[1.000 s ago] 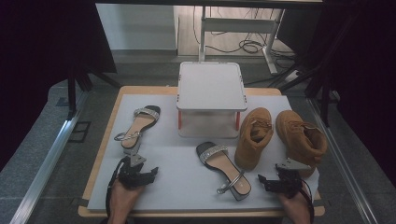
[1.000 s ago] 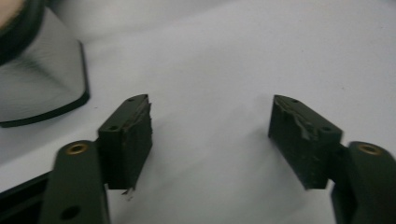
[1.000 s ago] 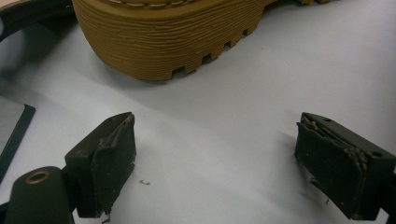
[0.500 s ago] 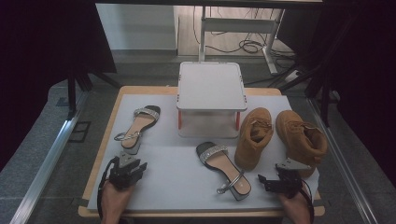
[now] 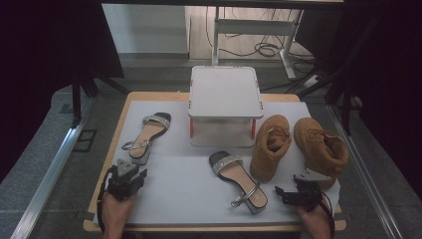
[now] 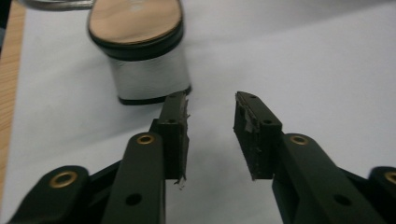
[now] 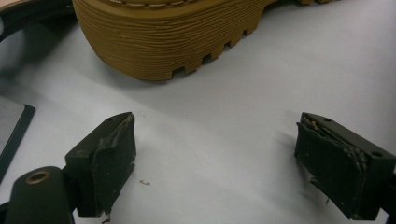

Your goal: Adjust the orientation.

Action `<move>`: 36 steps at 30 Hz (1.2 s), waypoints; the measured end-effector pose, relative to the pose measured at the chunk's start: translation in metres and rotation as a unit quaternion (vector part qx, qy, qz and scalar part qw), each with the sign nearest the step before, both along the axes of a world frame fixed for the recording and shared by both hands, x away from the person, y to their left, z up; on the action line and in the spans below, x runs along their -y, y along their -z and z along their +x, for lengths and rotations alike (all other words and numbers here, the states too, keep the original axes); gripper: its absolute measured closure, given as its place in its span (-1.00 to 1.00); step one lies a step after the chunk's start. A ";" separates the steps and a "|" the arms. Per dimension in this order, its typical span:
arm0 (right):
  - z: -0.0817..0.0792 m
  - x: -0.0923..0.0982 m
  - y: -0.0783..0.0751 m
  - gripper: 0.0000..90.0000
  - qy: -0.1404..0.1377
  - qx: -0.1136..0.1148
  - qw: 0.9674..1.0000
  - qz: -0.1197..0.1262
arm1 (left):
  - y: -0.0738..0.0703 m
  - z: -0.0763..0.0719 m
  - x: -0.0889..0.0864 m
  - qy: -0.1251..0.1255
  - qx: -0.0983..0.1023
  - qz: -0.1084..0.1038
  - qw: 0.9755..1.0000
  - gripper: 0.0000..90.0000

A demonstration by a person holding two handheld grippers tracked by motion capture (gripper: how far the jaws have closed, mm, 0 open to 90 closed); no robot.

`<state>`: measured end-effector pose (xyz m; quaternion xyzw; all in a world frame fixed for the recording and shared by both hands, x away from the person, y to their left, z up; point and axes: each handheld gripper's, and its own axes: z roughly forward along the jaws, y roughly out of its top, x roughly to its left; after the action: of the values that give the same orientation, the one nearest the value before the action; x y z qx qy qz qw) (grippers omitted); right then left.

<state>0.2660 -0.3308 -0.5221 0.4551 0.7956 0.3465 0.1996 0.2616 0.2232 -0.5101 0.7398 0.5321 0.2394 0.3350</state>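
White table point(image 5: 179, 184): left tool point(image 5: 130, 175) low, gaping, by sandal heel point(image 6: 148, 77).

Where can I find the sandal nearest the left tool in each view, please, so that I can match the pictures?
High view: the sandal lies left of centre, heel toward the person.
Left gripper view: its block heel stands top left, just beyond the left tool, which is open.
Right gripper view: here a tan boot's ribbed sole lies ahead.
Shared landmark: the white sheet under everything.
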 end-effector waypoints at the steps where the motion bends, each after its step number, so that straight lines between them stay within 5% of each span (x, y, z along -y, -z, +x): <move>1: 0.000 0.000 0.000 -0.72 0.000 0.000 1.000 0.000 | 0.000 0.001 -0.001 -0.004 0.000 0.001 1.000 0.38; 7: 0.000 0.000 0.000 -0.72 0.000 0.000 1.000 0.000 | 0.000 0.008 -0.008 -0.030 0.002 0.008 1.000 0.24; 21: 0.000 0.000 0.000 -0.72 0.000 0.000 1.000 0.000 | 0.001 0.032 -0.015 -0.042 0.002 -0.002 0.999 -0.27; 36: 0.000 0.000 0.000 -0.72 0.000 0.000 1.000 0.000 | 0.002 0.057 -0.010 -0.048 -0.008 0.000 0.999 -0.44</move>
<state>0.2661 -0.3308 -0.5221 0.4554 0.7955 0.3463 0.1999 0.3188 0.2330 -0.5120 0.7151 0.5698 0.2499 0.3186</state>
